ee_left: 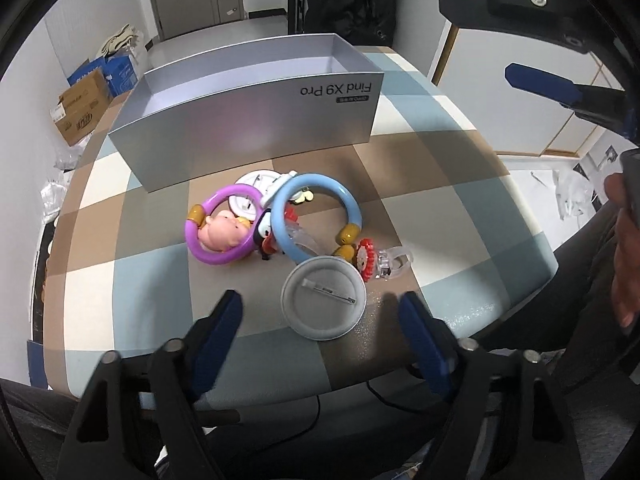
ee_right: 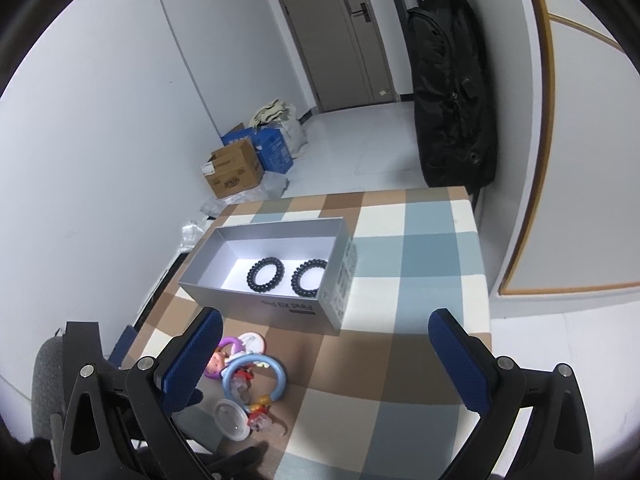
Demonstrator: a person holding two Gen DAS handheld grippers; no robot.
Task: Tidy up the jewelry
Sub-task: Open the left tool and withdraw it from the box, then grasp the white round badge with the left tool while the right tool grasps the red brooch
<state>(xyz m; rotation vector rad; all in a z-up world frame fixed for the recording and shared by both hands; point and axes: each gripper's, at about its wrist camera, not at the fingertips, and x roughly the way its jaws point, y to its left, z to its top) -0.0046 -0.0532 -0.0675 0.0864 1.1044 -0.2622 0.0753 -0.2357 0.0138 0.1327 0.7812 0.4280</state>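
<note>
Left gripper (ee_left: 320, 316) jaws apart, holding nothing, grey round badge (ee_left: 323, 297) lying between them, untouched

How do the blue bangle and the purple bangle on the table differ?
The blue bangle is the larger ring; the purple bangle is the smaller one. The blue bangle has amber beads at its gap and lies over clear pieces; the purple bangle has an amber bead and a pink doll figure inside it. Both are glossy plastic rings lying in one pile before the silver box.
</note>
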